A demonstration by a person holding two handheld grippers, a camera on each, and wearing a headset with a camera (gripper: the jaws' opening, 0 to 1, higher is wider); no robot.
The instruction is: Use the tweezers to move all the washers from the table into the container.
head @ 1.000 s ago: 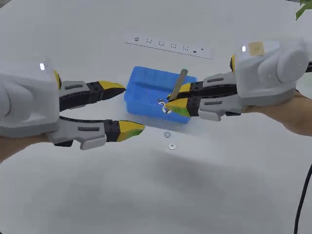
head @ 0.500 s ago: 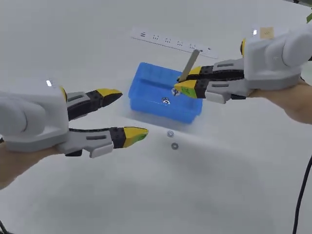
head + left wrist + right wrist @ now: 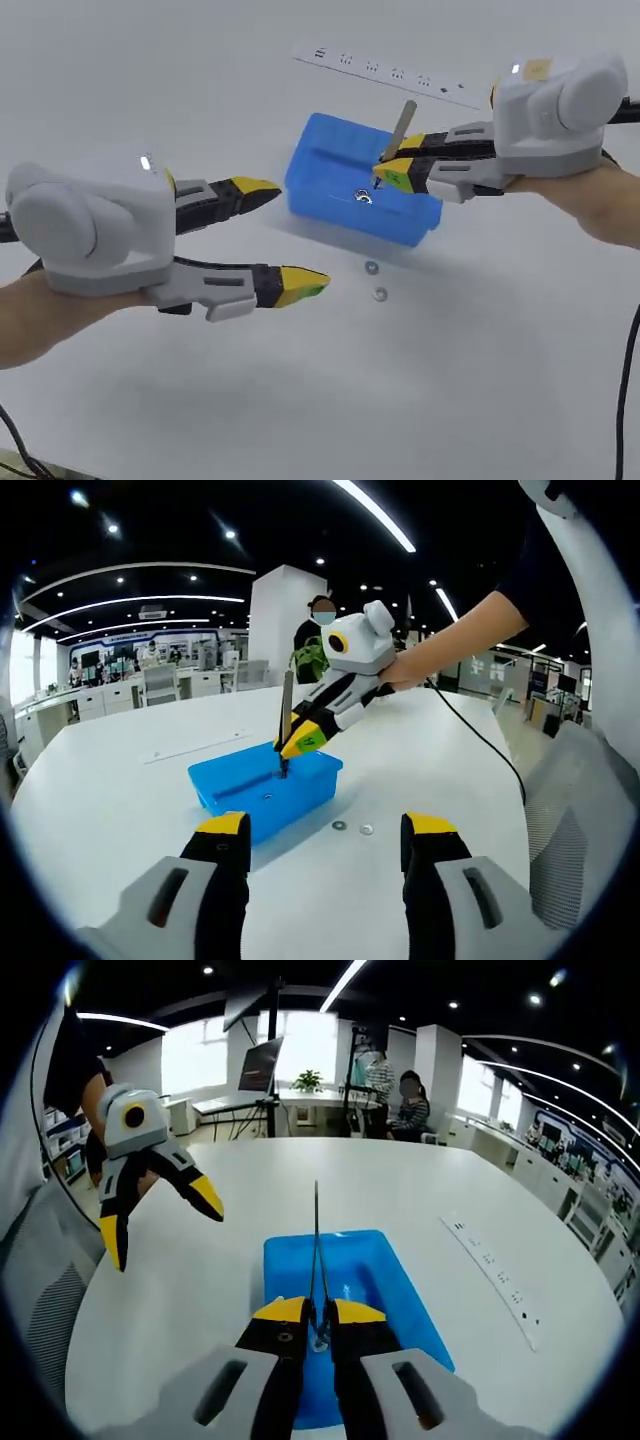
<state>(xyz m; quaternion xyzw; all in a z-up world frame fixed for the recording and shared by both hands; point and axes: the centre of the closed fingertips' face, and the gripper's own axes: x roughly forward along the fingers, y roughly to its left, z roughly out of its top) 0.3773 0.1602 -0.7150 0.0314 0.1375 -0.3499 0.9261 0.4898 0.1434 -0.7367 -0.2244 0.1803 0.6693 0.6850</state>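
Note:
The blue container [image 3: 330, 165] sits mid-table with a washer [image 3: 363, 198] inside it. Two more washers [image 3: 372, 267] [image 3: 380, 294] lie on the white table just in front of it. My right gripper [image 3: 386, 170] hovers over the container's right part, shut on the metal tweezers [image 3: 404, 120], whose points aim down into the container. In the right gripper view the tweezers [image 3: 316, 1230] run forward between the shut jaws above the container [image 3: 370, 1270]. My left gripper [image 3: 290, 238] stands open and empty, left of the container. In the left gripper view both washers [image 3: 340, 826] [image 3: 366, 830] lie ahead.
A white power strip [image 3: 400, 72] lies behind the container, also visible as the power strip [image 3: 495, 1270] on the right. A black cable [image 3: 625, 400] hangs at the table's right edge. People stand far off in the room.
My right gripper has risen with the tweezers from the container's front edge to above its inside. A washer now lies in the container. The left gripper has stayed open.

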